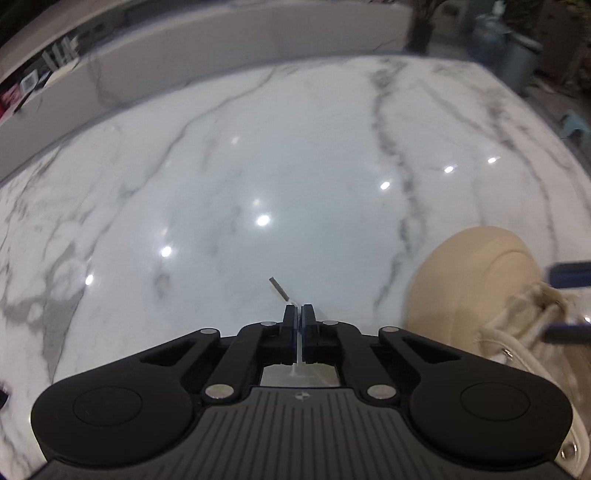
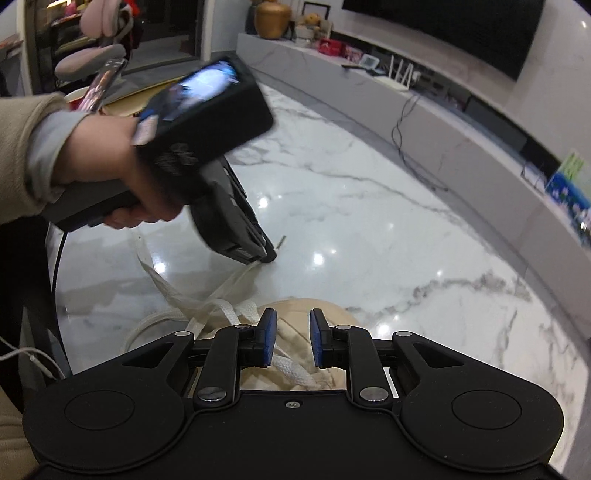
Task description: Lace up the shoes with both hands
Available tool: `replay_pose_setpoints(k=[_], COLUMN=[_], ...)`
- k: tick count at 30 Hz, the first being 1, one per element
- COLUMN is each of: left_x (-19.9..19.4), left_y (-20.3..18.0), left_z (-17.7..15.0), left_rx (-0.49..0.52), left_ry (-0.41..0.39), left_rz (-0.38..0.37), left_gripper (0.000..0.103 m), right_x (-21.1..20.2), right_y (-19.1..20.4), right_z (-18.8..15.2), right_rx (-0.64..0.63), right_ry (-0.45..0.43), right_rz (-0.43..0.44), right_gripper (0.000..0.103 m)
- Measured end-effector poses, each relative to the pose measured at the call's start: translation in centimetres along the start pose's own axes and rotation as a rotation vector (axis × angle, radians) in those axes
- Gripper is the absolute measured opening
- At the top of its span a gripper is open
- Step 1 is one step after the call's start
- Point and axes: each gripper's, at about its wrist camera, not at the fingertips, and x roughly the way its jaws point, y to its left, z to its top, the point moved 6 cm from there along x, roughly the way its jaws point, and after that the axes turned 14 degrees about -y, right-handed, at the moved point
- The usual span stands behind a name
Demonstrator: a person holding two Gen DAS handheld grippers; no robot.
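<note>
A beige shoe with off-white laces sits on the white marble table, at the right of the left wrist view. My left gripper is shut on the lace end; its dark aglet sticks out past the fingertips. In the right wrist view the left gripper pulls the lace taut away from the shoe. My right gripper is open just above the shoe's tongue and crossed laces, holding nothing. Its blue pads show blurred over the shoe in the left wrist view.
A grey low ledge with a router, cables and small items runs along the table's far side. A dark plant pot and a water bottle stand beyond the table. A chair stands at the far left.
</note>
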Motion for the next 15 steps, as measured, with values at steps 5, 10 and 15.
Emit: replay_pose_setpoints(k=[5,10,15], left_x=[-3.5,-6.3,-9.2], left_y=[-0.7,-1.4,-3.3], left_z=[1.2,2.3,3.2], left_rx=[0.066,0.132,0.205], left_ry=[-0.105,-0.167,-0.247], left_rz=[-0.025,-0.028,-0.080], left_gripper=[0.001,0.001,0.001], right_x=[-0.1,-0.7,-1.8], right_y=[0.0,0.2,0.2], right_z=[-0.6,-1.0,-0.6], right_rx=[0.015,0.052,0.072], right_ry=[0.019,0.012,-0.015], right_rz=[-0.019,-0.038,-0.049], right_gripper=[0.018,0.018,0.018])
